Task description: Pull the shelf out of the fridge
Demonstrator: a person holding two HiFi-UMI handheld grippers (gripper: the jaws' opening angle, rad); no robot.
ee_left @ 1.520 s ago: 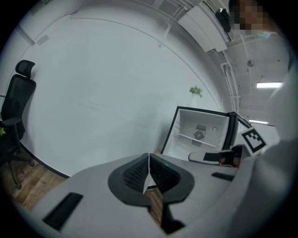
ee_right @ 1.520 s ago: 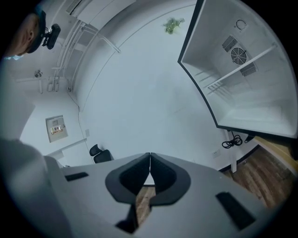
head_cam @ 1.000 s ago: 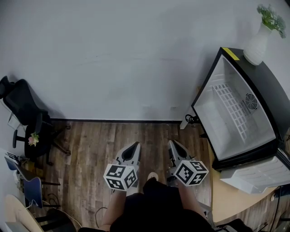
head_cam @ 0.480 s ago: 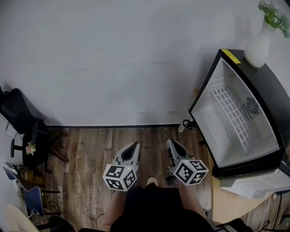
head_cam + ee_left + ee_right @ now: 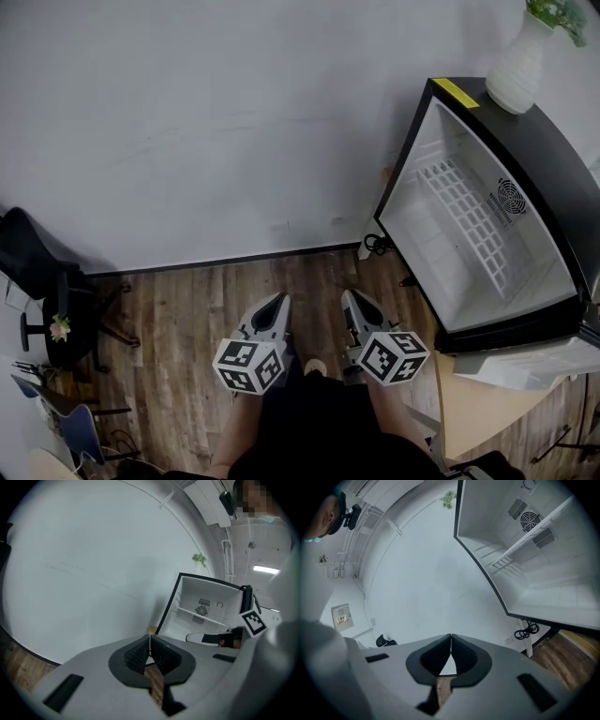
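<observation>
We face the open fridge, which now sits nearer the middle of our head view than a second ago, so we are turning and closing in on it. Its white wire shelf is seated across the inside of the cabinet, untouched. Our left gripper and right gripper hang low over the wooden floor, both clenched tight with nothing between the jaws and well apart from the fridge. We judge the pull has not begun. We must first lift a gripper, part its jaws and reach the shelf's front edge.
</observation>
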